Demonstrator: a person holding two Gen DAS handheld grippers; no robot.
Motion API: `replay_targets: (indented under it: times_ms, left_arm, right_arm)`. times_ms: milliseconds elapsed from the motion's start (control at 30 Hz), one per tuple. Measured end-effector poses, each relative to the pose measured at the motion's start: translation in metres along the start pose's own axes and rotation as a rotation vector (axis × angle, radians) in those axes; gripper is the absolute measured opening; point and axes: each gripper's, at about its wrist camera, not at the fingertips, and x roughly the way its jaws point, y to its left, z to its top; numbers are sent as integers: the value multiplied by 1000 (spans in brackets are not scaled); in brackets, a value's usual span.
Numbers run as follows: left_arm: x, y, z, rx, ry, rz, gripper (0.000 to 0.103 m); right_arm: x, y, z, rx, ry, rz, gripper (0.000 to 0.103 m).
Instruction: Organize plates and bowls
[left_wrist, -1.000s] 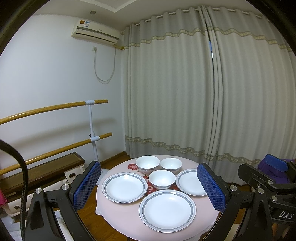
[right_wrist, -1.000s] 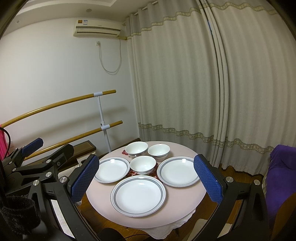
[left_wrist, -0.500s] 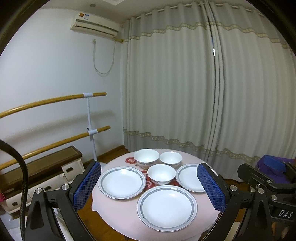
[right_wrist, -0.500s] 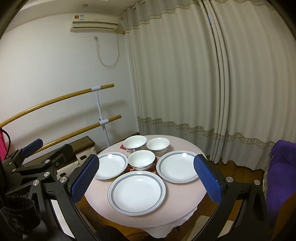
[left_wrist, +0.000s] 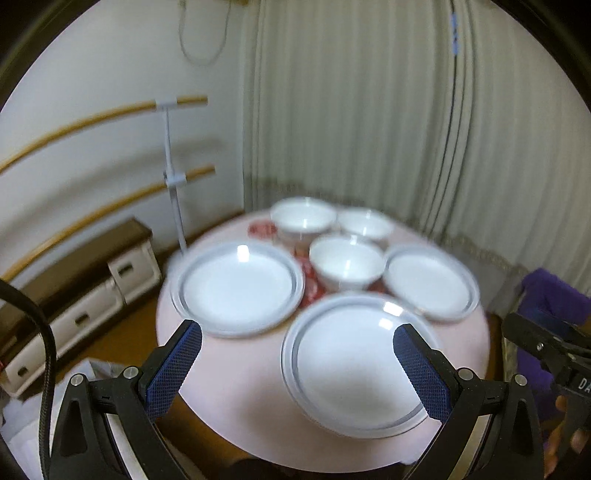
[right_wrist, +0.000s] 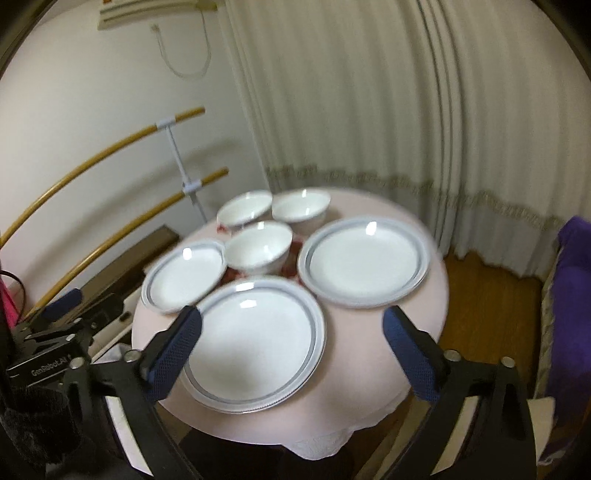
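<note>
Three white plates with grey rims lie on a round pink table: a near plate, a left plate and a right plate. Three white bowls stand behind them: a middle bowl, a back left bowl and a back right bowl. My left gripper is open and empty above the near plate. My right gripper is open and empty above the table's near side.
Grey curtains hang behind the table. Two wooden wall rails and a low cabinet stand at the left. A purple cloth lies at the right. The other gripper shows at each view's edge.
Both grippers have moved forward and tilted down toward the table, so the plates and bowls look larger and closer. Both stay open. The dishes have not moved.
</note>
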Motion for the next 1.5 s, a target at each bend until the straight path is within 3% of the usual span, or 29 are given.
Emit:
replay_targets:
  times_ms: [200,233,300,333,600,900,1033,1100,1200,1333,1500]
  left_arm:
    - [48,16,-4,-37,158,-32,81]
    - [55,19,-2,-45,181,-45,72]
    - [64,26,-1,-56,215,-52,70]
    - [70,29,0,-55,225,-48,70]
    - [115,38,-1,-60,267,-64,68]
    - [138,27,-4,-31,285,-70,68]
    - [147,30,-8,-48,312,-78,41]
    - [148,31,-10,-51,309,-83,39]
    - [146,29,-8,-50,307,-107,24]
    - [144,30,-9,-51,300,-109,24]
    - [145,35,-14,-89,291,-136,24]
  right_arm:
    - [61,-20,-22,72,150,68,62]
    - [69,-24,-26,88,173,72,55]
    - [80,-30,-34,115,201,75,37]
    - [85,-34,-37,133,214,80,33]
    - [105,-43,-43,187,239,78,31]
    - [117,-52,-44,220,254,100,32]
    - [119,-55,-44,239,251,115,32]
    - [120,-57,-45,251,250,126,32]
    - [120,-56,-45,258,251,136,30]
    - [122,-48,-48,252,265,172,20]
    - [123,-42,-51,228,268,171,19]
